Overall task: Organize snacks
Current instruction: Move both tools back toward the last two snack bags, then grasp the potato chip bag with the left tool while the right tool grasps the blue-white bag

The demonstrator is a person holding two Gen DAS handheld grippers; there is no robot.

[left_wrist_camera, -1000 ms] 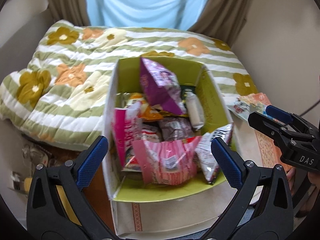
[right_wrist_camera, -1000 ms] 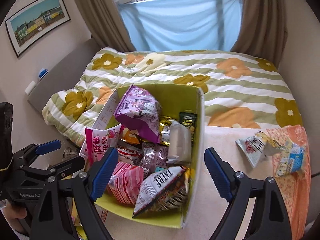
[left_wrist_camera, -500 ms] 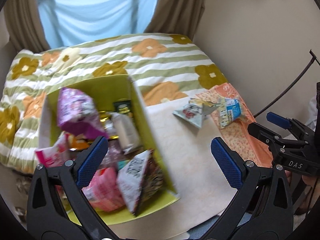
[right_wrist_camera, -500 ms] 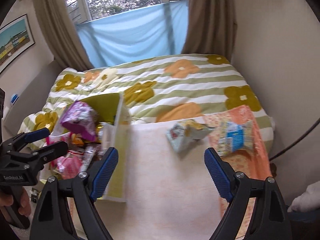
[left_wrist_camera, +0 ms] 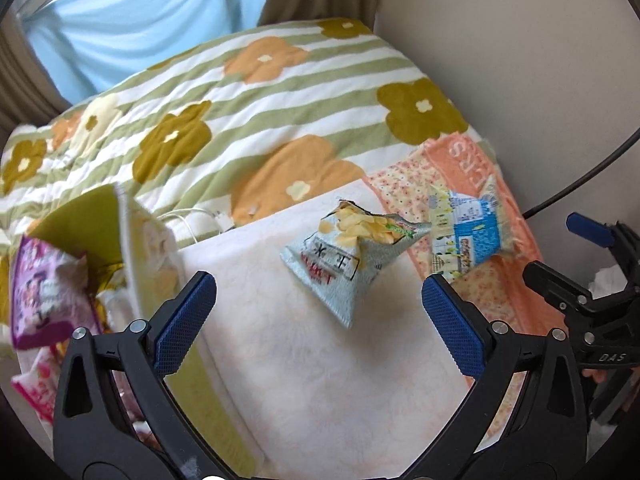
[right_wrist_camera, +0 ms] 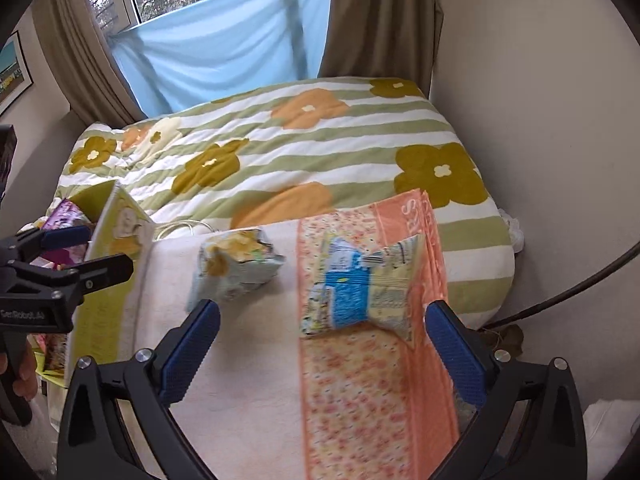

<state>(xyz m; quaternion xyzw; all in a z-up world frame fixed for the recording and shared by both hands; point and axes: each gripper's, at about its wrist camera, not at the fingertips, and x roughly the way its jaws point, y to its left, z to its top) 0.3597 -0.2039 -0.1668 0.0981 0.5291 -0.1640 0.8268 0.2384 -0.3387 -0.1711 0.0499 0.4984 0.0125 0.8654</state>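
Both tools gape wide and empty: left tool (left_wrist_camera: 318,314) above the pale chip bag (left_wrist_camera: 348,256); right tool (right_wrist_camera: 322,346), jaws just opened, above the blue packet (right_wrist_camera: 352,292).

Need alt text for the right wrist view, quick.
Open right gripper hovers above a blue-and-yellow snack packet lying on an orange towel. A pale chip bag lies to the left, the green snack box beyond it.
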